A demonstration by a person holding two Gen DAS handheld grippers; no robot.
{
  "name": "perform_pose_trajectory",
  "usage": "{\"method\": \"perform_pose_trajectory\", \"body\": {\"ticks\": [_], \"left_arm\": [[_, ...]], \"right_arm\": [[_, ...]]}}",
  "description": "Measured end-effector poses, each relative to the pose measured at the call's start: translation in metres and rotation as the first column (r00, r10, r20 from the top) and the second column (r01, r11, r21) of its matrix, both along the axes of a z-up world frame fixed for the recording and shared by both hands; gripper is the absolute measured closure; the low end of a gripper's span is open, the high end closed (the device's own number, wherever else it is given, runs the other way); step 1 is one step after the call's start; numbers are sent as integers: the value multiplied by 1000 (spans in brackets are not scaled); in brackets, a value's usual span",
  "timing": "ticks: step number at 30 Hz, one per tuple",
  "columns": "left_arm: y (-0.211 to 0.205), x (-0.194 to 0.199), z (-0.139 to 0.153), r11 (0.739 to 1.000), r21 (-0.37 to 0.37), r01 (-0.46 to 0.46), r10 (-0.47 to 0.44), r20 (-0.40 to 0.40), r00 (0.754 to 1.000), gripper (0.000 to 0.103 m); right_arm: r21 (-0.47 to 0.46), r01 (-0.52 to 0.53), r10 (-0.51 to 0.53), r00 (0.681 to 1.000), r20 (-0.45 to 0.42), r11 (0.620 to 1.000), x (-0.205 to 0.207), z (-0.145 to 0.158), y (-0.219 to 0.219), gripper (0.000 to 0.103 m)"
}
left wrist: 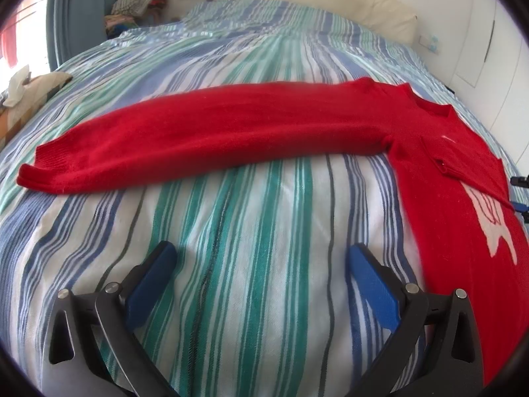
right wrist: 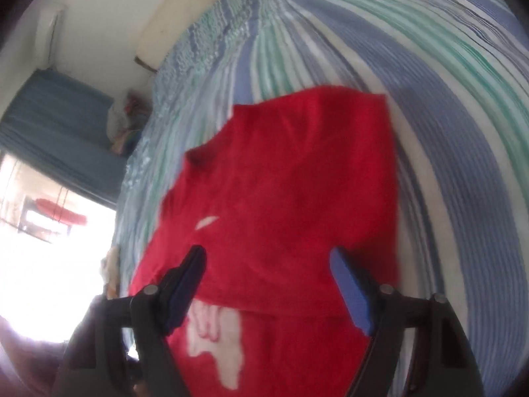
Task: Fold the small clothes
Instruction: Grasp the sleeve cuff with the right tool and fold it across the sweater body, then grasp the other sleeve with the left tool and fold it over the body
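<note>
A red knitted sweater [left wrist: 231,132] lies on the striped bedspread [left wrist: 251,225]. One long sleeve stretches out to the left, and its body [left wrist: 463,198] with a white motif [left wrist: 496,228] runs down the right side. My left gripper [left wrist: 261,258] hovers open over bare bedspread in front of the sleeve, with nothing between its blue pads. In the blurred right wrist view, my right gripper [right wrist: 267,261] is open just above the sweater's folded upper part [right wrist: 291,182]. The red cloth lies under the gap and the pads do not press on it. The white motif [right wrist: 215,340] shows below.
A cream headboard [left wrist: 363,10] and white wardrobe doors [left wrist: 489,49] border the bed's far and right sides. A heap of clothes [left wrist: 139,3] sits by the blue curtain [left wrist: 66,16]. A patterned cushion [left wrist: 29,99] lies at the left edge. A bright window [right wrist: 39,248] shows at left.
</note>
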State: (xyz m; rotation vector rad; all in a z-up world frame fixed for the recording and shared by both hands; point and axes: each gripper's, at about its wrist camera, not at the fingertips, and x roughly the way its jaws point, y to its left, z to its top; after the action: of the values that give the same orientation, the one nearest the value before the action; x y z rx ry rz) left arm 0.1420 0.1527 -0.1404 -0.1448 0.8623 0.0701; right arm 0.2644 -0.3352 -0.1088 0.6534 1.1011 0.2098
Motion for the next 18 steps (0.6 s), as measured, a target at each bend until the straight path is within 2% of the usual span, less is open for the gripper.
{"method": "perform_pose_trajectory", "body": {"ticks": [1,2,4,5,9,11,13,14,16,17,18], "left_arm": [[0,0,0,1000,0,0,0,0,1000,0],[0,0,0,1000,0,0,0,0,1000,0],[0,0,0,1000,1,0,0,0,1000,0],[0,0,0,1000,1,0,0,1,1000,0],[0,0,0,1000,2,-1,1,0,1000,0],[0,0,0,1000,2,-1,1,0,1000,0],[0,0,0,1000,3,-1,1,-1,1000,0],[0,0,0,1000,5,-1,1,-1,1000,0],[0,0,0,1000,6,-1,1,-2,1000,0],[0,0,0,1000,5,-1,1,-1,1000,0],[0,0,0,1000,6,-1,1,-1,1000,0]], "right_arm": [[-40,31,-32,999,-21,999,-5,-13,-14,37],[-49,61,-61,998,-4,997,-12,-17,-25,52],[-101,118,-113,992,55,988,-29,-6,-39,49],[-104,111,-101,990,96,988,-38,3,-40,49],[-38,-64,70,981,183,997,-82,32,-14,49],[47,-193,181,965,188,980,-107,29,6,49],[110,-266,248,957,153,958,-132,12,22,49],[109,-269,256,959,121,957,-143,-2,25,49],[7,-213,212,976,58,977,-162,-18,17,51],[-34,-160,162,984,72,987,-173,-17,8,56],[-59,-110,116,988,101,992,-183,-9,0,55]]}}
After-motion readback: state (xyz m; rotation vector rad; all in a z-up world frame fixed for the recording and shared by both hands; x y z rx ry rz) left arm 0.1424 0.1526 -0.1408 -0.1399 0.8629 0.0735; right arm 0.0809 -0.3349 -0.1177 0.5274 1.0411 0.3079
